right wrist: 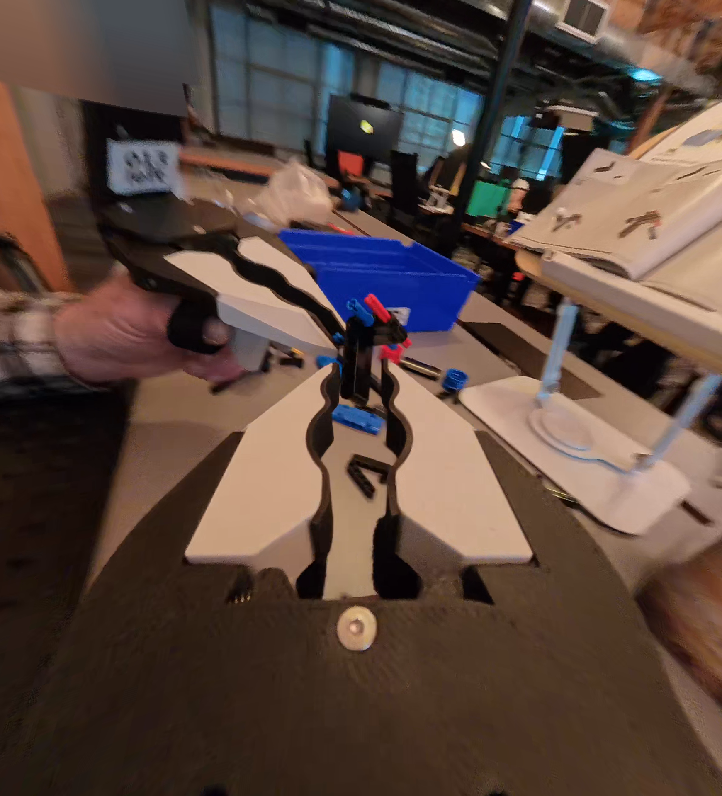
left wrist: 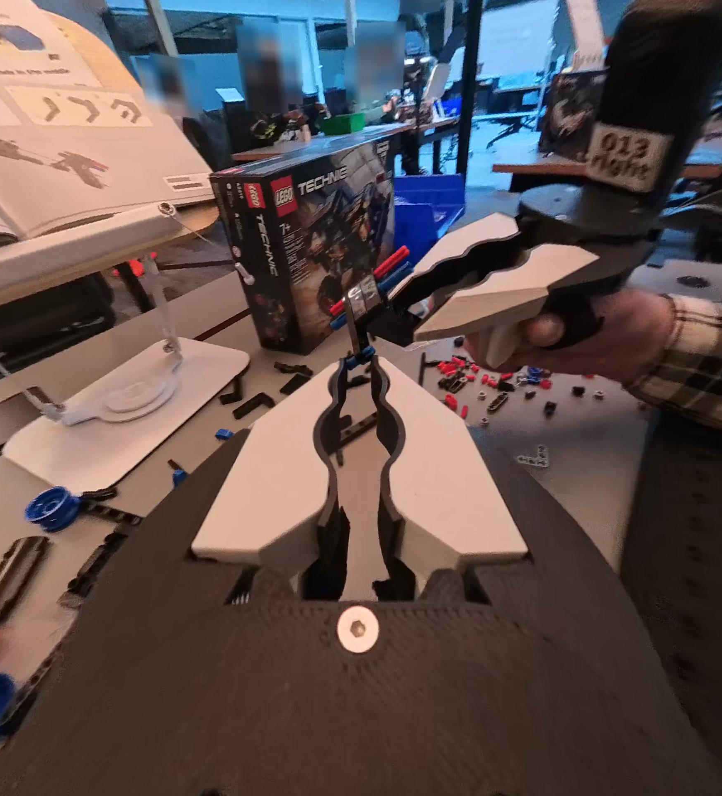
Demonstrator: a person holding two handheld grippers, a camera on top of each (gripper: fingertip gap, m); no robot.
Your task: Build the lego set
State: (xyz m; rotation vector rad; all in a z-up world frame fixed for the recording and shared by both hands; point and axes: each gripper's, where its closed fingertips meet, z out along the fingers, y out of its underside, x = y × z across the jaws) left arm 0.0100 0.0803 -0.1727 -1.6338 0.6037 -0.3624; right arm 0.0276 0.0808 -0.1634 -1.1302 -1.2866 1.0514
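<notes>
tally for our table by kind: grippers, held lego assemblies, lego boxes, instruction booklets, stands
grippers: 2 (left gripper, right gripper)
lego assembly, gripped by both: 1
lego box: 1
instruction booklet: 1
white stand: 1
total: 6

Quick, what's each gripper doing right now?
Left gripper: shut on the small black, blue and red lego assembly.
Right gripper: shut on the same assembly.
</notes>
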